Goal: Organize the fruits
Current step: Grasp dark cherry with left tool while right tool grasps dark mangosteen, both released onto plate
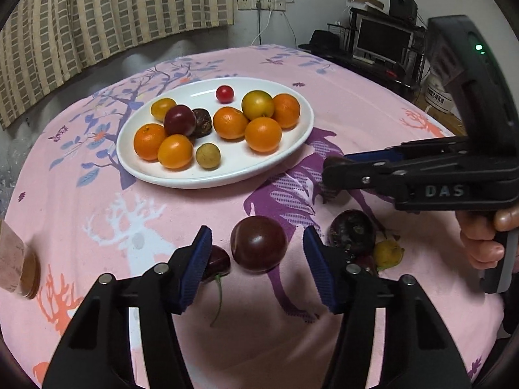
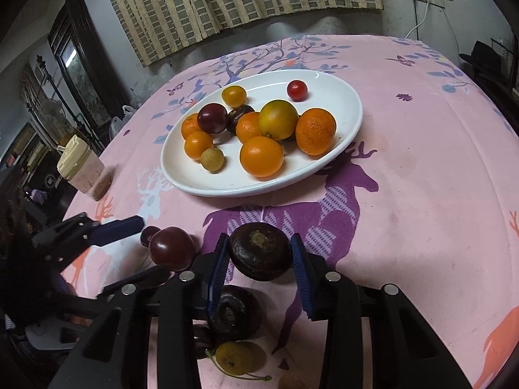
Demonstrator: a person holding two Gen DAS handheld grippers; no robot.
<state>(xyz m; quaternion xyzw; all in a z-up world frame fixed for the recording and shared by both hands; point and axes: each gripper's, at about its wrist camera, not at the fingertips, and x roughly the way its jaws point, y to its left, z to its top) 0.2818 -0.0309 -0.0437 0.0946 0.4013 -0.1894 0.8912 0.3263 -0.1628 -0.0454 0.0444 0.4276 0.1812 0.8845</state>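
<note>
A white oval plate [image 1: 292, 149] [image 2: 343, 149] holds several oranges, a dark plum, a red cherry tomato and a small tan fruit. My left gripper [image 1: 256, 253] is open with its jaws on either side of a dark red plum [image 1: 258, 248] [image 2: 172, 248] on the pink cloth. My right gripper [image 2: 259, 253] is shut on a dark brown round fruit [image 2: 260, 250]; it shows from the side in the left wrist view [image 1: 334, 171]. A second dark fruit [image 1: 352, 233] [image 2: 234, 312], a cherry [image 1: 216, 263] and a small yellow fruit [image 1: 387, 253] [image 2: 234, 358] lie nearby.
A jar with a cream lid [image 2: 83, 168] stands at the table's left edge; its side shows in the left wrist view [image 1: 18, 269]. The pink deer-print cloth [image 1: 356, 103] covers the table. Curtains, a desk and a monitor [image 1: 382, 40] lie beyond.
</note>
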